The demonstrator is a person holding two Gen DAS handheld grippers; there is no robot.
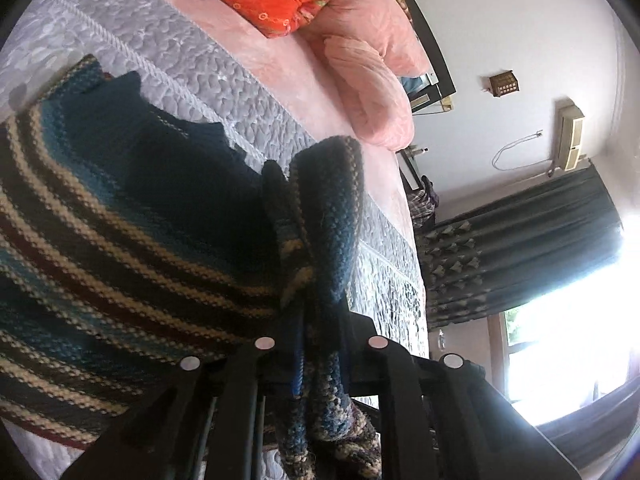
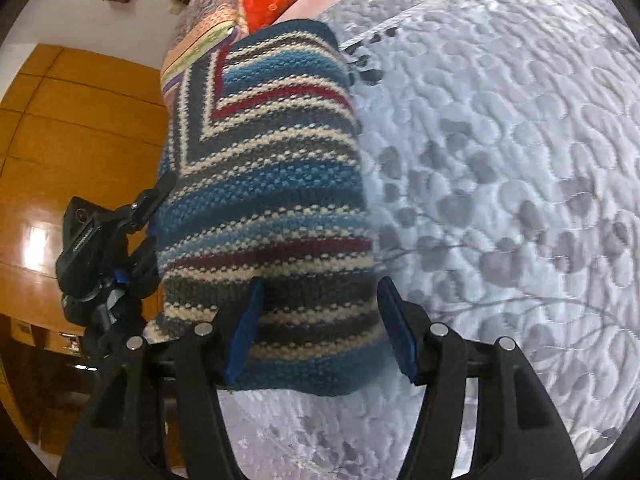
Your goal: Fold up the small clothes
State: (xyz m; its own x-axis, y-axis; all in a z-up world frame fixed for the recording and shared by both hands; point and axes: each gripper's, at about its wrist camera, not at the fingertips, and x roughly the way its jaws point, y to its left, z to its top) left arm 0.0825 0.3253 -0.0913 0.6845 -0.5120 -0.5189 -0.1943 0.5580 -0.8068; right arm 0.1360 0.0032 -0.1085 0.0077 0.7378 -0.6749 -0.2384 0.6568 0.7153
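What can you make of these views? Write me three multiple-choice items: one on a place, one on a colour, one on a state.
1. What does the sweater lie on?
A. a wooden floor
B. a grey quilt
C. a chair

2. What colour are the right gripper's pads?
A. red
B. yellow
C. blue

3. What state is the left gripper in?
A. shut on the sweater
B. open and empty
C. shut on a pillow

Key:
1 B, the quilt's leaf pattern spreads beside and below the knit.
2 C, both pads show blue, one on each side of the sweater.
3 A, a bunched fold of striped knit is pinched between its fingers.
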